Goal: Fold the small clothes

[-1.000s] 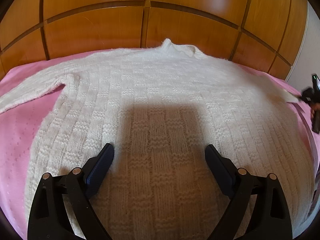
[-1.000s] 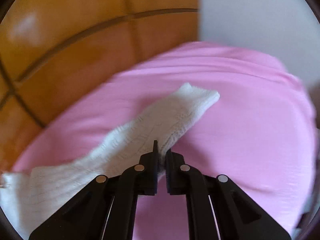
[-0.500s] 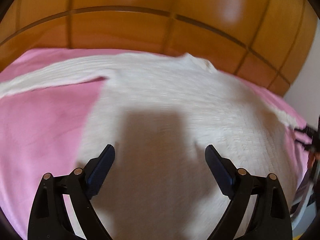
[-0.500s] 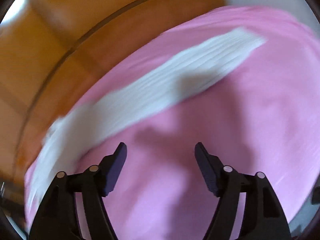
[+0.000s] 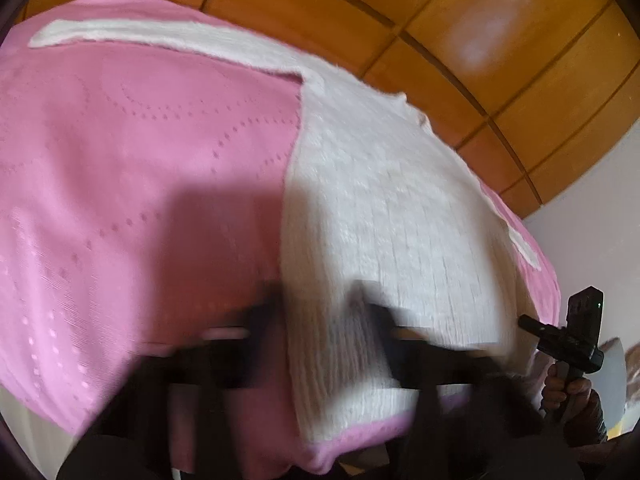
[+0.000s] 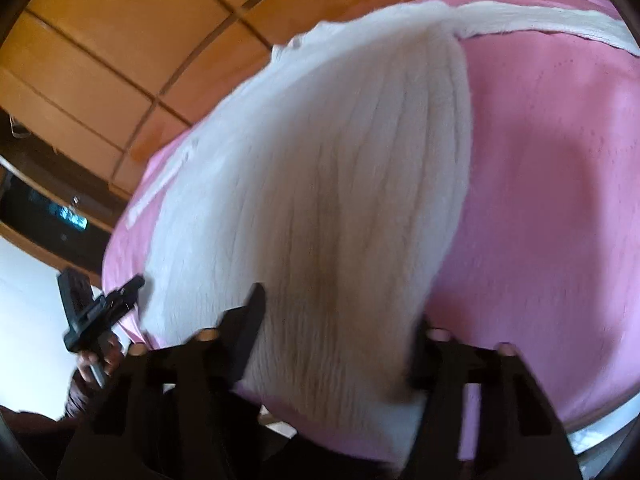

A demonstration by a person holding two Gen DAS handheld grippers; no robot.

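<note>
both claws have swung to the hem corners since the earlier frame. left gripper (image 5: 320,320) and right gripper (image 6: 336,336) are closing, blurred, hem between the jaws, not visibly pinched. the white sweater (image 5: 380,208) lies flat on the pink bedspread (image 5: 140,160).

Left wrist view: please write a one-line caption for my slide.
Left gripper, jaws closing over the hem corner of a white knit sweater spread flat on a pink bedspread.
</note>
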